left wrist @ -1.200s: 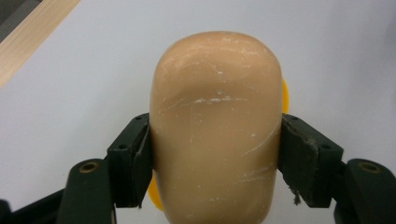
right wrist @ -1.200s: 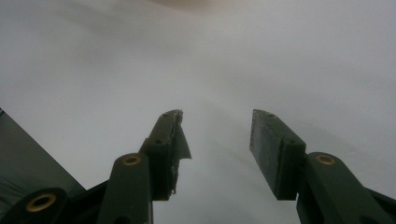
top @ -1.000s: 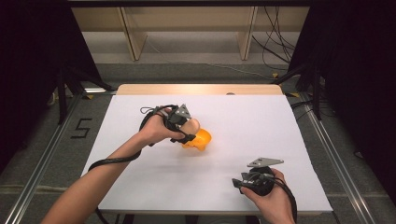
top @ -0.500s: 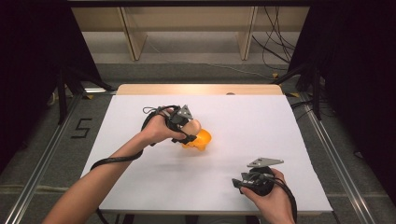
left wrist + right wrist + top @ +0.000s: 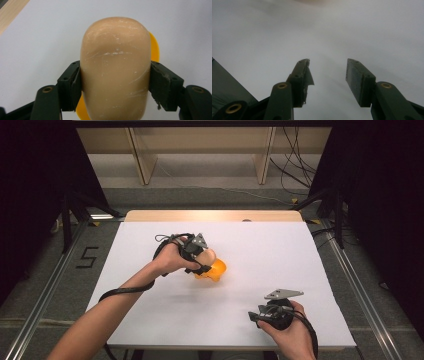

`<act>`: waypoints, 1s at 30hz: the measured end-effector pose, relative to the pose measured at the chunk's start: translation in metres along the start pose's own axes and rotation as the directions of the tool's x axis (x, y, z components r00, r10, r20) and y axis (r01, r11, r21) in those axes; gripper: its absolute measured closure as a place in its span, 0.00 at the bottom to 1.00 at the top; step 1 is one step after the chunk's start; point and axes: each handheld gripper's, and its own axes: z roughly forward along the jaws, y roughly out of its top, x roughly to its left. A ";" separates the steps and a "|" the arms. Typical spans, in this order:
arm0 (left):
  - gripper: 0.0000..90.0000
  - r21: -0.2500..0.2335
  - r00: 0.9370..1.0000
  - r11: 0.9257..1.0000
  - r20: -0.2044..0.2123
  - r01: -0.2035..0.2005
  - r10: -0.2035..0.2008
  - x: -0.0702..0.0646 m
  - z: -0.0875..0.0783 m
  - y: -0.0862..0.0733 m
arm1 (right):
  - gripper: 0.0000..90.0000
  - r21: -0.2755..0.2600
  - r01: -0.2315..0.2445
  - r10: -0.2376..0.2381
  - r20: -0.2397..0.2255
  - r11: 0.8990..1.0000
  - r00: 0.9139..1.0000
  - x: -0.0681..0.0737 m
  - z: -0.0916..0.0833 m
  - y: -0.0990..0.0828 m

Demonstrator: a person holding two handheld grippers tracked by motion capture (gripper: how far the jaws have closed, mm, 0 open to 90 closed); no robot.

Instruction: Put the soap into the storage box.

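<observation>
A rounded, scuffed tan loaf-shaped object (image 5: 115, 67) sits squeezed between both pads of my left gripper (image 5: 115, 87), which is shut on it. From above, that tan object (image 5: 207, 255) hangs over an orange dish-like piece (image 5: 215, 269) on the white table sheet (image 5: 260, 250). An orange rim (image 5: 155, 48) peeks out behind the tan object. My left gripper (image 5: 204, 261) is near the table's middle. My right gripper (image 5: 252, 316) rests low at the front right, pointing left. Its jaws (image 5: 327, 75) stand apart over bare white sheet with nothing between them.
The white sheet covers most of the tabletop; a wooden strip (image 5: 215, 215) shows along the far edge. Metal rails (image 5: 45, 290) run along both sides of the table. Wooden shelf legs (image 5: 142, 155) and loose cables (image 5: 290, 175) lie beyond it on the floor.
</observation>
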 end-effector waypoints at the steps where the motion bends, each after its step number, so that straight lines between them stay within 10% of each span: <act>1: 0.36 0.001 1.000 1.000 0.000 0.003 -0.003 -0.001 0.001 0.000 | 0.60 0.017 0.005 -0.005 0.001 1.000 1.000 0.000 -0.002 0.001; 7: 0.36 0.008 1.000 1.000 0.001 -0.003 0.003 -0.001 0.002 0.002 | 0.60 0.020 -0.010 0.012 -0.061 1.000 0.998 -0.001 -0.001 0.000; 30: 0.36 0.033 1.000 0.999 -0.010 -0.027 0.028 -0.002 0.009 0.005 | 0.60 0.003 0.017 -0.017 -0.049 1.000 0.999 -0.002 0.001 0.000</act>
